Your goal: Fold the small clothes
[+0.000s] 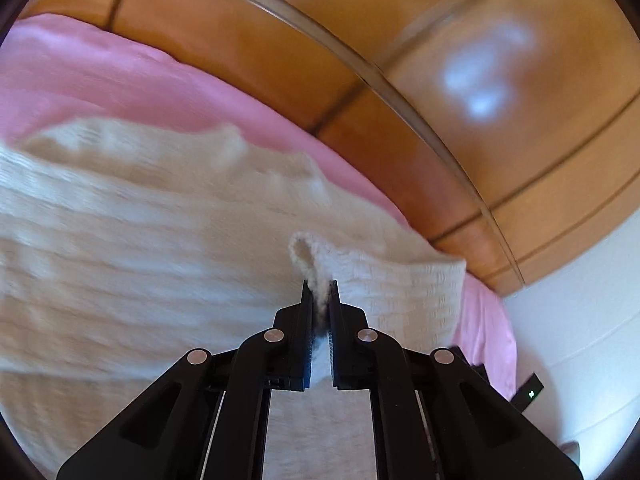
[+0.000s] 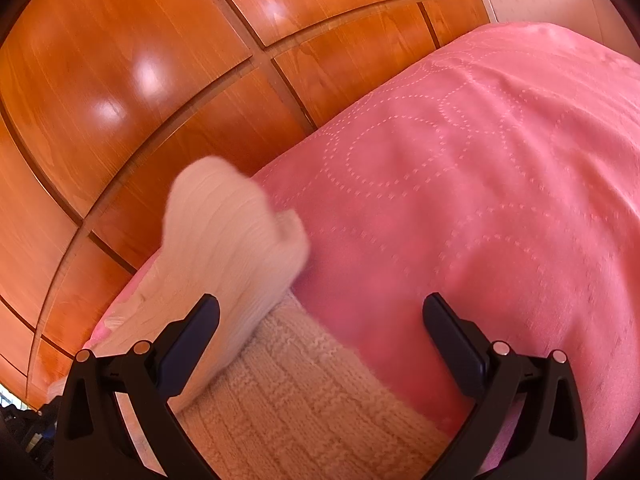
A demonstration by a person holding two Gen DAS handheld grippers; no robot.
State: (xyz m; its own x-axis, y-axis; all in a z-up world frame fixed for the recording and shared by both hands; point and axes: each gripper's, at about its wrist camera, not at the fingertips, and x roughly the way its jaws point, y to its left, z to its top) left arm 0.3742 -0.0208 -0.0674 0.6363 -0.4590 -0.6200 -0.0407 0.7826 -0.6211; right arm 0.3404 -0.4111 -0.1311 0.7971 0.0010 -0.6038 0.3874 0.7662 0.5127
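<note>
A: Now, left claw (image 1: 320, 284): jaws closed on a pinched loop of the cream knit garment's (image 1: 140, 232) edge. Garment lies on the pink bedspread (image 1: 120, 80), its bulk spreading left and ahead of that claw.

B: Right claw (image 2: 320, 312): jaws wide apart, holding nothing, hovering over the knit (image 2: 288, 392), which runs beneath it. Right view alone shows a raised, blurred cloth fold (image 2: 224, 220) up-left; left view alone shows the pinch.
</note>
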